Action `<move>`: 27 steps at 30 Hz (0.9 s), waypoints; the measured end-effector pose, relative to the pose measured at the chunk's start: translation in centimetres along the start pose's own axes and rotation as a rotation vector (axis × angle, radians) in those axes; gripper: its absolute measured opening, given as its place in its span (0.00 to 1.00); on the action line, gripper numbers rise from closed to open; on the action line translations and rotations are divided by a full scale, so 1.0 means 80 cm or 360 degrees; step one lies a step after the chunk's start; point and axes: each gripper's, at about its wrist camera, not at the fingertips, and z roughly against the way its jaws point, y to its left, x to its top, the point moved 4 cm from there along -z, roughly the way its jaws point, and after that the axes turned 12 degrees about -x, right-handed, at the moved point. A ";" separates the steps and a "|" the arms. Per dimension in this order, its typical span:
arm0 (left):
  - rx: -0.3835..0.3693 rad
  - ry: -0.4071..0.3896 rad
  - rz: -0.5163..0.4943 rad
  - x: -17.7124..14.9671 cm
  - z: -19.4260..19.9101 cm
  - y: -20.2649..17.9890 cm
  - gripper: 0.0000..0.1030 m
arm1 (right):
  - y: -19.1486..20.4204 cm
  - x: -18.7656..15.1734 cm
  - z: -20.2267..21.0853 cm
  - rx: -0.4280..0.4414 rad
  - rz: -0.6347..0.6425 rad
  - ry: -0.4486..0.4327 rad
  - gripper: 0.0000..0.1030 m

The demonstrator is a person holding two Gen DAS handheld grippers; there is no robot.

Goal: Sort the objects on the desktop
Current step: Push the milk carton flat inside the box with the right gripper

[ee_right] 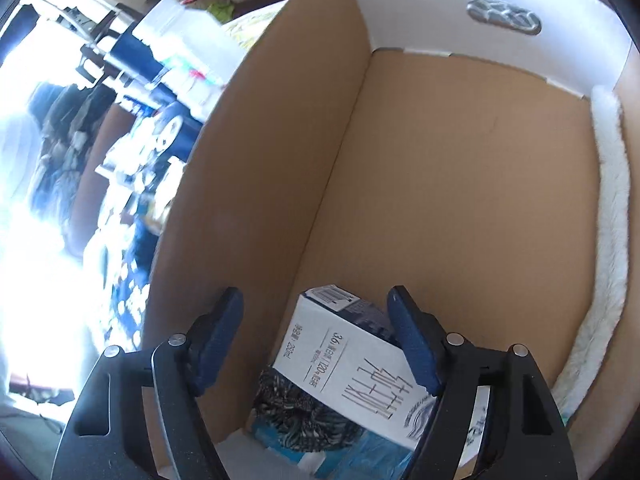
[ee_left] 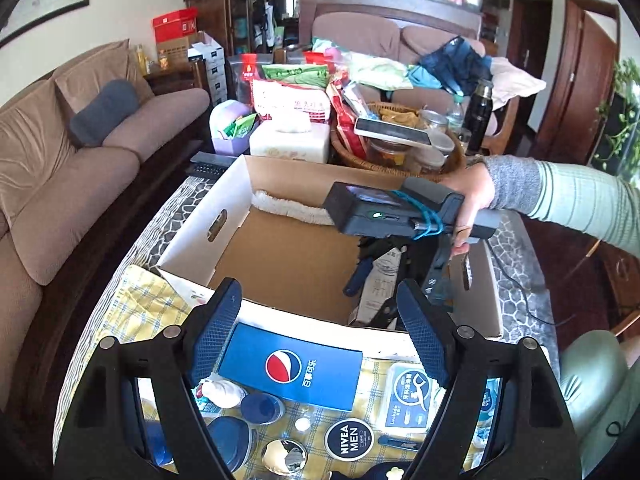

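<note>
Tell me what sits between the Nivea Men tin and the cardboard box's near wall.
In the left wrist view, the blue Pepsi card lies flat on the checked cloth between the Nivea Men tin and the cardboard box.

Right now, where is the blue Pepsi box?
In the left wrist view, the blue Pepsi box lies flat on the yellow checked cloth, just outside the cardboard box's near wall, between the open left gripper's fingers.

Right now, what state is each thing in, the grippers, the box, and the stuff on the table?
Left gripper: open, empty, above the Pepsi box.
Right gripper: open, empty, over the carton.
Cardboard box: open-topped, mostly bare floor.
Carton: lying in the box.
Nivea tin: lid on, on the table.
</note>
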 end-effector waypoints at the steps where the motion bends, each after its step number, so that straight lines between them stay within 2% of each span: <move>1: 0.0002 0.0004 -0.0003 0.002 0.000 -0.001 0.76 | 0.003 -0.003 -0.002 0.0001 0.0012 0.0003 0.76; 4: 0.0003 0.0016 0.0016 0.003 -0.009 -0.003 0.78 | 0.013 -0.011 0.007 -0.0026 0.0016 0.0009 0.76; 7: 0.0019 0.0064 0.0018 0.003 -0.027 -0.008 0.78 | 0.012 -0.015 0.036 -0.0118 -0.0022 -0.0076 0.77; 8: 0.0025 0.0080 0.0015 0.003 -0.035 -0.010 0.78 | 0.006 -0.018 0.049 -0.0162 -0.0067 -0.0110 0.80; 11: 0.0029 0.0140 -0.0019 0.008 -0.065 -0.021 0.79 | -0.021 -0.033 0.083 -0.0363 -0.0226 -0.0162 0.81; 14: 0.0021 0.0237 -0.0042 0.018 -0.107 -0.031 0.79 | -0.059 -0.055 0.099 -0.0542 -0.0468 -0.0117 0.82; 16: 0.0053 0.0355 -0.0088 0.024 -0.141 -0.036 0.79 | -0.075 -0.073 0.103 -0.0552 -0.0571 -0.0094 0.82; 18: 0.0065 0.0503 -0.0154 0.026 -0.176 -0.042 0.79 | -0.071 -0.086 0.102 -0.0575 -0.0487 -0.0087 0.81; 20: 0.0035 0.0656 -0.0225 0.024 -0.206 -0.049 0.79 | -0.072 -0.098 0.095 -0.0566 -0.0414 -0.0047 0.78; 23: -0.0010 0.0876 -0.0271 0.015 -0.247 -0.056 0.79 | -0.078 -0.105 0.080 -0.0518 -0.0392 0.0012 0.67; 27: -0.0101 0.1099 -0.0268 -0.008 -0.282 -0.059 0.79 | -0.070 -0.103 0.053 -0.0471 -0.0394 0.0043 0.65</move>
